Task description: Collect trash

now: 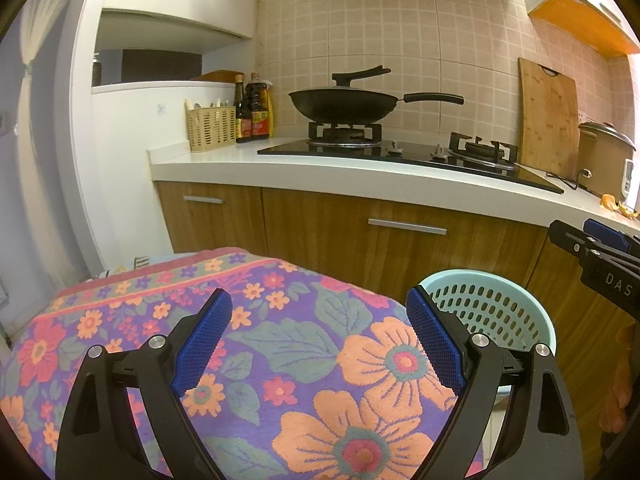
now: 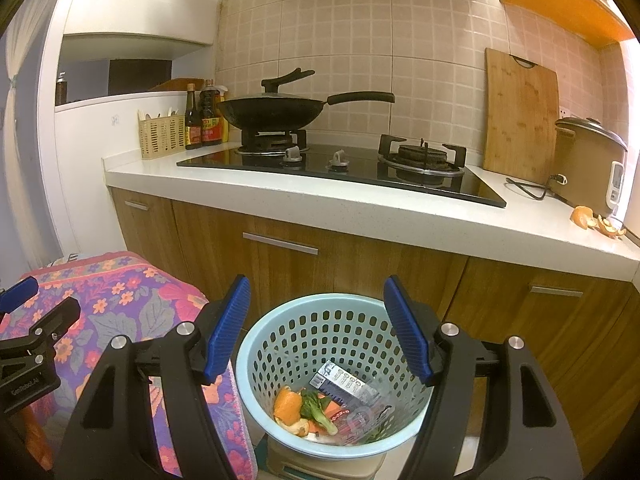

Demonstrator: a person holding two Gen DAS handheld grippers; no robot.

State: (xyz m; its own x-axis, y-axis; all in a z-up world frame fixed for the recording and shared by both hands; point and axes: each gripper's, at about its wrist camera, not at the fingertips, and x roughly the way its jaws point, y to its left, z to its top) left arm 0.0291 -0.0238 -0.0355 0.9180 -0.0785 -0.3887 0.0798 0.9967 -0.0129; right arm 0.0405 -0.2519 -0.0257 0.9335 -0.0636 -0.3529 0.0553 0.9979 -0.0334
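both jaws gape empty; orange peels (image 2: 598,220) at three o'clock on the desk (image 2: 360,208) could crumble or slip short of the basket (image 2: 256,344).

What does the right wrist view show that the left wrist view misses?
Only the right wrist view looks into the blue basket: orange peel, a leafy green and a printed wrapper. Only the left shows the right hand-held gripper from outside. Both share the wok, the cutting board, the floral cloth and peel on the counter.
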